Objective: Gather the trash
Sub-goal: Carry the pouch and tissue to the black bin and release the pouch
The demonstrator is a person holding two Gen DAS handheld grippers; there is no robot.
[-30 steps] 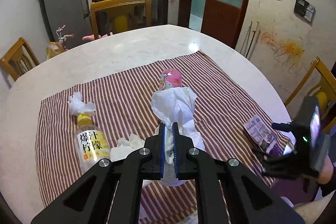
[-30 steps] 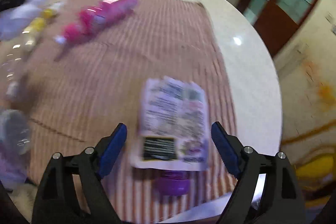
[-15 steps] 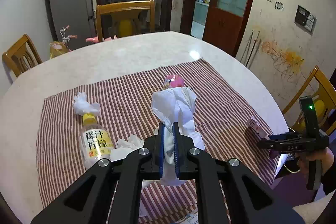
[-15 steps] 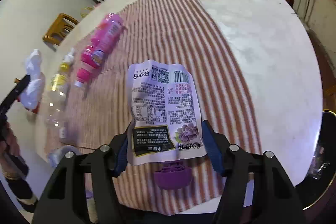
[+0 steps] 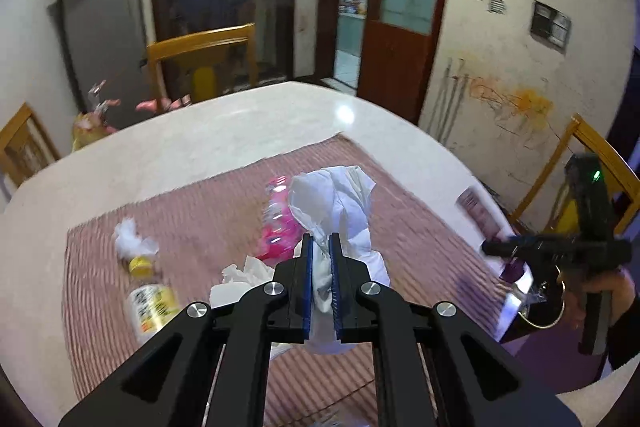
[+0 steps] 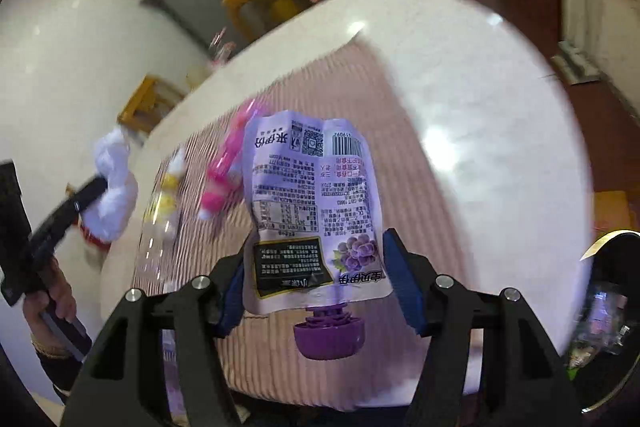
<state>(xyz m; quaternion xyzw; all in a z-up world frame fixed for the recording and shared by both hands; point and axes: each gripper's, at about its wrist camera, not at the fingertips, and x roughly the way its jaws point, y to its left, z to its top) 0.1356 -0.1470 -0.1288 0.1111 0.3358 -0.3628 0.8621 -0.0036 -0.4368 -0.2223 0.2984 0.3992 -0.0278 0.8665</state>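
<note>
Left wrist view: the left gripper (image 5: 320, 247) pinches a crumpled white tissue wad (image 5: 336, 203) above the red-striped tablecloth (image 5: 200, 211) on a round marble table (image 5: 224, 131). The right gripper (image 6: 320, 287) clamps a lilac grape-print spouted drink pouch (image 6: 312, 203), purple cap (image 6: 329, 338) nearest the camera, lifted off the cloth.

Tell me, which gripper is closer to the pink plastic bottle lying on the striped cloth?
Left. The left gripper, clamping crumpled white tissue, hangs just above the pink plastic bottle; the right gripper, gripping a purple pouch, is off near the table's edge.
</note>
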